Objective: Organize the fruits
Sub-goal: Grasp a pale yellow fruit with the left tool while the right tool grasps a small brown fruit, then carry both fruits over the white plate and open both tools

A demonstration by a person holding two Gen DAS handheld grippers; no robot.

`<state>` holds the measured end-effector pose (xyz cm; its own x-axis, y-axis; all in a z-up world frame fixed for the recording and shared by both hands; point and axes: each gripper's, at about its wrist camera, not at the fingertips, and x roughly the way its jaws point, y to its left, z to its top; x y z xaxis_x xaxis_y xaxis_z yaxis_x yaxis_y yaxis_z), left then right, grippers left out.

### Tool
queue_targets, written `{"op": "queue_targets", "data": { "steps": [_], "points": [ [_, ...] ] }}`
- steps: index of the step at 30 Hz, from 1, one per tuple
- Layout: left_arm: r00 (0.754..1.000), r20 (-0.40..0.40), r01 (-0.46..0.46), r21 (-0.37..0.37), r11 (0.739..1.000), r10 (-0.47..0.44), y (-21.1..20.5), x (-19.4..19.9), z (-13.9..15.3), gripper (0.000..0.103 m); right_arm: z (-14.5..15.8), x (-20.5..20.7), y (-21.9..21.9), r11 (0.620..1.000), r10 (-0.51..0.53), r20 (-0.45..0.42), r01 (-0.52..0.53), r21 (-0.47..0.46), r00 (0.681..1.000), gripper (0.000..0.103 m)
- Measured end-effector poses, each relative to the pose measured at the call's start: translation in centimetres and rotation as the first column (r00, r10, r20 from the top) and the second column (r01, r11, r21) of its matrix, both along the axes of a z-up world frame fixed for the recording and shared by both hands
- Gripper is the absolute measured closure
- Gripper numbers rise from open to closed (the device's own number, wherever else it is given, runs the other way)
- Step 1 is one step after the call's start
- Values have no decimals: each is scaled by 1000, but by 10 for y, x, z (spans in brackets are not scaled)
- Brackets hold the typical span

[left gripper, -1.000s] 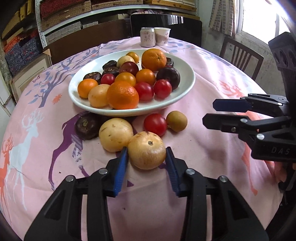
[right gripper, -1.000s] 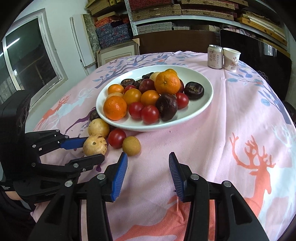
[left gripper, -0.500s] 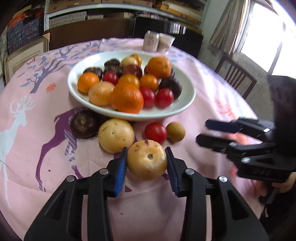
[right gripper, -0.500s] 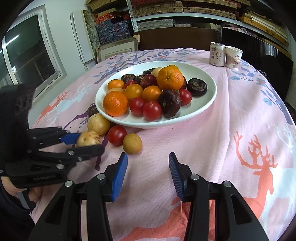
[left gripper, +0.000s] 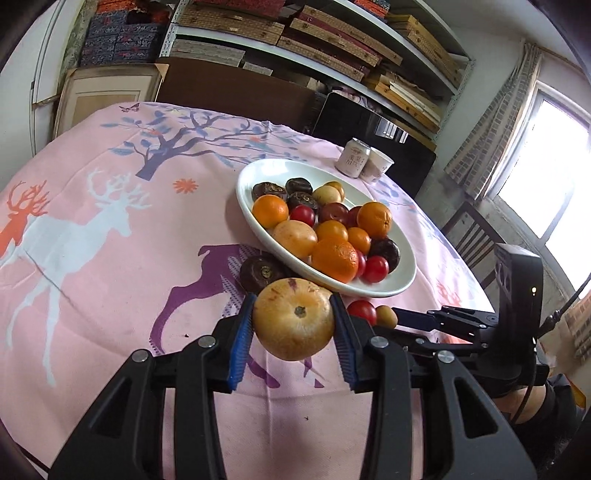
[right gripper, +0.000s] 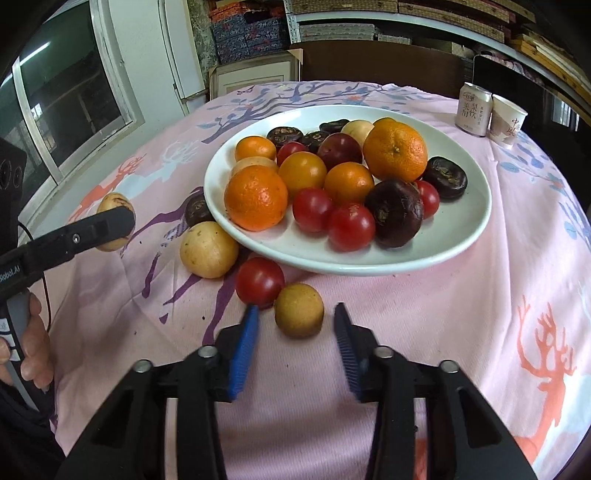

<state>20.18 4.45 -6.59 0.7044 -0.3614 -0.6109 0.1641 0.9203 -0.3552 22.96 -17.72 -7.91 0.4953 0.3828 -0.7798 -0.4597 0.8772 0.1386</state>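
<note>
Round yellow-tan fruit (left gripper: 293, 319) being gripped between the left tongs (left gripper: 293, 328) above the pink deer-print surface (left gripper: 110, 258), white oval plate (right gripper: 469, 225) holding oranges, tomatoes and dark fruits, right tongs (right gripper: 295, 332) closing, straddling small tan fruit (right gripper: 299, 310) untouched.

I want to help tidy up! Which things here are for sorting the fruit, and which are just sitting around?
For the job: white plate of fruit; yellow fruit in the left gripper; small brown fruit between the right gripper's fingers, which have just been closing; red tomato, pale fruit and dark fruit on the cloth.
Just lying about: drink can, paper cup, chair, shelf boxes.
</note>
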Motion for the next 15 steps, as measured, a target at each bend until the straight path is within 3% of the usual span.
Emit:
{"op": "queue_targets", "data": {
  "steps": [1, 15],
  "points": [
    [1000, -2, 3, 4, 1000, -3, -1, 1, 0, 64, 0, 0, -1, 1000, -1, 1, 1, 5, 1000, 77],
    [1000, 2, 24, 30, 999, -24, -8, -2, -2, 64, 14, -23, -31, 994, -41, 48, 37, 98, 998, 77]
  ]
}}
